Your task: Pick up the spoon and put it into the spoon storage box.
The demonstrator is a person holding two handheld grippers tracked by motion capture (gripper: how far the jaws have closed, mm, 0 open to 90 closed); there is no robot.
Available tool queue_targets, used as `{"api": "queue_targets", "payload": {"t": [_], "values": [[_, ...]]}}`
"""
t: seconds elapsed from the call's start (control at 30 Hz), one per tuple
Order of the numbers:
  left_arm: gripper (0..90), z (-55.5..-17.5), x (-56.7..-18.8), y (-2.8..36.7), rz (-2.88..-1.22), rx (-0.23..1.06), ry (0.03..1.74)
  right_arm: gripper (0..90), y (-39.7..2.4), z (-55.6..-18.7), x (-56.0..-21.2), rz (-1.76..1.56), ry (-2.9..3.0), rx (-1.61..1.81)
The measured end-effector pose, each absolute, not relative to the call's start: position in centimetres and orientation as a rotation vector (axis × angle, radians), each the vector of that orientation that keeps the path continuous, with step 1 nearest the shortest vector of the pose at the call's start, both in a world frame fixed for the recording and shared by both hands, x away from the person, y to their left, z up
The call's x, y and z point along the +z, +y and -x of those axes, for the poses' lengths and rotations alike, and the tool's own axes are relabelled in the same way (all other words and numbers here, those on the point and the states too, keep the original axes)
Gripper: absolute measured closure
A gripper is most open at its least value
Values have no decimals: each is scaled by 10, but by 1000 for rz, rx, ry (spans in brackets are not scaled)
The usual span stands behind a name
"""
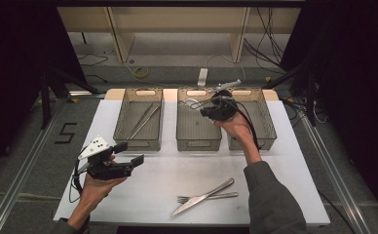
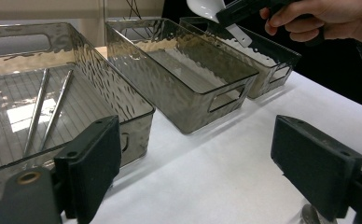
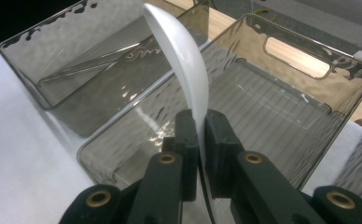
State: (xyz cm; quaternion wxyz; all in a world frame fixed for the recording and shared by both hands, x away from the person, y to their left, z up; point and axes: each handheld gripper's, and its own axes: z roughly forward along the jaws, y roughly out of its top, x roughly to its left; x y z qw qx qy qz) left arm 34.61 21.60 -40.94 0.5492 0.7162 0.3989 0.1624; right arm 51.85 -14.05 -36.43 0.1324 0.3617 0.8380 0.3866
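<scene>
My right gripper (image 3: 199, 135) is shut on a white spoon (image 3: 184, 60), holding it edge-on by the lower part with the bowl pointing up and away. It hangs over the middle smoky bin (image 3: 123, 135), near that bin's right wall (image 1: 198, 141). From the left gripper view the spoon (image 2: 205, 8) and the hand holding the right gripper (image 1: 211, 109) show above the far bins. My left gripper (image 1: 128, 153) rests low at the table's front left, its jaws wide apart (image 2: 198, 154) with nothing between them.
Three smoky plastic bins stand in a row at the back: the left bin (image 1: 138, 142) holds two thin metal rods (image 1: 145, 119), and the right bin (image 1: 267, 131) stands beside the middle one. A knife (image 1: 221, 187) and a fork (image 1: 228, 195) lie crossed near the front edge.
</scene>
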Motion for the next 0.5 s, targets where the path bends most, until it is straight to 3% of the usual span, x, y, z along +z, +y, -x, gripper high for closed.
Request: {"api": "queue_targets", "payload": {"t": [0.5], "values": [[157, -346, -409, 217, -1688, 393, 941, 851, -127, -528, -385, -1104, 2428, 1081]]}}
